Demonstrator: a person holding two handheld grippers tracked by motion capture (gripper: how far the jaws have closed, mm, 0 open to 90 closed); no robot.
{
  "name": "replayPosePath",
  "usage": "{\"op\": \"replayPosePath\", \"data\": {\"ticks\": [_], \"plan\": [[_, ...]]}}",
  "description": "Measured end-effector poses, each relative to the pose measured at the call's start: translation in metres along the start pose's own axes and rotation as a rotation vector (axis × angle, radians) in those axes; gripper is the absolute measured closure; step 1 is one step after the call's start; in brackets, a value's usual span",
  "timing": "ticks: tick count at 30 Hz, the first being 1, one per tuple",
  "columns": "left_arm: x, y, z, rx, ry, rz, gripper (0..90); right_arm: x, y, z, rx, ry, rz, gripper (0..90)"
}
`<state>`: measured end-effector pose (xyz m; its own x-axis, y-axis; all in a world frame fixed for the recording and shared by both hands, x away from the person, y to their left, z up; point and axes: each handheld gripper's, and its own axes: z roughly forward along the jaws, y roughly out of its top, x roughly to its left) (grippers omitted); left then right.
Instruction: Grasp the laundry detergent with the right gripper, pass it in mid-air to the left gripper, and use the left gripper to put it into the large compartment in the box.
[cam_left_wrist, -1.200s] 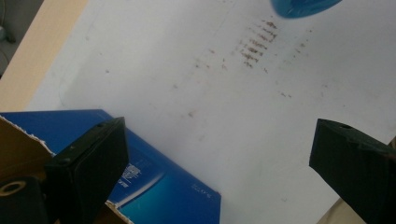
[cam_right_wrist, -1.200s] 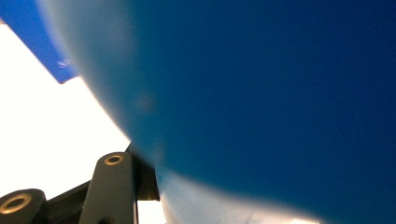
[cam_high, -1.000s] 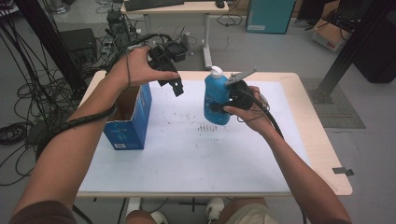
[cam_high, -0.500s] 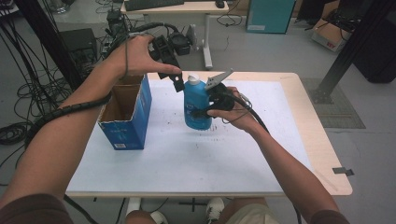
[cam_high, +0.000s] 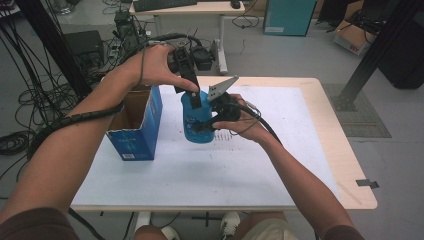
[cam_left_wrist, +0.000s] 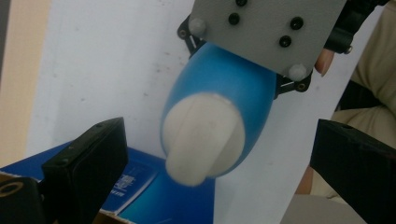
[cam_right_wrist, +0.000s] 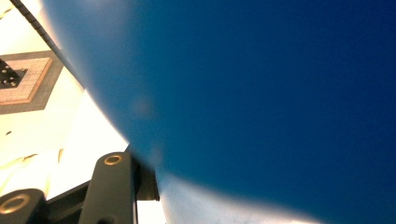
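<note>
Bottle (cam_high: 196, 120) clamped in right gripper (cam_high: 212, 117) jaws — cap btwn left gripper (cam_left_wrist: 205, 158) jaws, untouched.

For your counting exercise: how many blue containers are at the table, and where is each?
2: a blue bottle held in the right gripper above the table's middle, and an open blue box standing left of it.

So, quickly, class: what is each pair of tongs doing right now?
Left tongs: open around the bottle's white cap.
Right tongs: closed on the blue plastic bottle.
</note>
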<state>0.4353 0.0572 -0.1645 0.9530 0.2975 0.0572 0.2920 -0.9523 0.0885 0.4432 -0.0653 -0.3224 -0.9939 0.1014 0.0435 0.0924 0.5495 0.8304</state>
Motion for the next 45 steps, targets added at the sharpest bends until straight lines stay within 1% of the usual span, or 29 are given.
{"op": "replayPosePath", "data": {"ticks": [1,2,3,6,7,8,9,11,12,13,14,20,21,23,25,26,27,29,30,32,33,34,36,37,38,41,42,43,45], "plan": [[-0.001,-0.001,0.001,-0.002,0.005,-0.006,4.6,0.001,0.001,0.0,-0.003,-0.001,-0.007,43.7],[-0.002,-0.001,0.003,-0.016,-0.003,-0.028,4.5,0.001,0.002,0.0,-0.006,-0.003,-0.009,43.7],[0.0,-0.002,0.002,0.003,-0.005,-0.002,4.6,0.001,0.002,0.001,-0.011,-0.001,-0.016,43.7],[0.0,-0.003,0.003,-0.007,-0.035,-0.001,4.5,0.002,0.005,0.0,-0.02,0.01,-0.021,43.7],[-0.002,-0.003,0.005,-0.036,-0.042,-0.017,4.5,0.002,0.006,0.0,-0.019,0.01,-0.03,43.7],[-0.001,-0.003,0.005,-0.016,-0.045,0.009,4.5,0.003,0.006,0.001,-0.023,0.011,-0.034,43.7],[-0.001,-0.002,0.006,-0.006,-0.052,0.014,4.5,0.003,0.007,0.0,-0.022,0.016,-0.036,43.7],[-0.002,-0.002,0.008,-0.006,-0.051,0.02,4.5,0.003,0.008,0.0,-0.022,0.026,-0.05,43.6],[-0.002,-0.001,0.009,0.001,-0.054,0.024,4.5,0.002,0.009,0.0,-0.021,0.03,-0.072,43.6],[-0.003,-0.001,0.009,0.001,-0.053,0.023,4.5,0.002,0.009,0.0,-0.021,0.031,-0.079,43.6],[-0.003,-0.001,0.009,0.007,-0.055,0.032,4.5,0.003,0.01,0.0,-0.019,0.032,-0.08,43.6],[-0.003,-0.001,0.01,0.008,-0.06,0.04,4.5,0.004,0.014,-0.001,-0.02,0.037,-0.104,43.6],[-0.003,-0.001,0.01,0.01,-0.061,0.041,4.5,0.004,0.014,-0.001,-0.02,0.044,-0.097,43.6],[-0.003,-0.002,0.011,0.016,-0.062,0.042,4.5,0.004,0.014,-0.001,-0.016,0.042,-0.094,43.6],[-0.003,-0.003,0.013,0.013,-0.068,0.039,4.5,0.004,0.014,-0.001,-0.015,0.038,-0.095,43.7],[-0.004,-0.003,0.014,0.009,-0.061,0.037,4.5,0.003,0.014,-0.001,-0.018,0.036,-0.101,43.6],[-0.004,-0.003,0.015,0.023,-0.066,0.043,4.5,0.004,0.015,-0.001,-0.019,0.039,-0.099,43.6],[-0.004,-0.002,0.015,0.026,-0.066,0.046,4.5,0.004,0.015,-0.001,-0.019,0.04,-0.098,43.6],[-0.004,-0.002,0.016,0.028,-0.074,0.048,4.5,0.005,0.015,-0.001,-0.019,0.039,-0.103,43.6],[-0.005,-0.001,0.016,0.03,-0.08,0.055,4.5,0.005,0.016,-0.001,-0.015,0.047,-0.104,43.6],[-0.006,-0.001,0.016,0.04,-0.075,0.065,4.5,0.005,0.016,-0.001,-0.015,0.047,-0.104,43.6],[-0.005,0.0,0.016,0.055,-0.07,0.088,4.6,0.005,0.016,-0.002,-0.009,0.05,-0.113,43.6],[-0.005,0.0,0.016,0.053,-0.073,0.089,4.6,0.005,0.017,-0.002,-0.005,0.052,-0.116,43.6],[-0.005,0.0,0.016,0.054,-0.072,0.089,4.6,0.006,0.017,-0.002,-0.012,0.049,-0.114,43.6],[-0.005,0.0,0.016,0.062,-0.077,0.094,4.6,0.006,0.017,-0.002,-0.011,0.056,-0.116,43.6],[-0.005,0.001,0.016,0.07,-0.068,0.094,4.7,0.006,0.017,-0.003,-0.011,0.055,-0.118,43.6],[-0.008,0.0,0.018,0.035,-0.073,0.047,4.7,0.006,0.017,-0.003,-0.012,0.055,-0.119,43.6],[-0.006,0.0,0.017,0.053,-0.07,0.07,4.8,0.006,0.018,-0.003,-0.015,0.055,-0.122,43.6],[-0.006,0.0,0.017,0.054,-0.07,0.07,5.0,0.008,0.018,-0.004,-0.014,0.058,-0.118,43.5]]}}
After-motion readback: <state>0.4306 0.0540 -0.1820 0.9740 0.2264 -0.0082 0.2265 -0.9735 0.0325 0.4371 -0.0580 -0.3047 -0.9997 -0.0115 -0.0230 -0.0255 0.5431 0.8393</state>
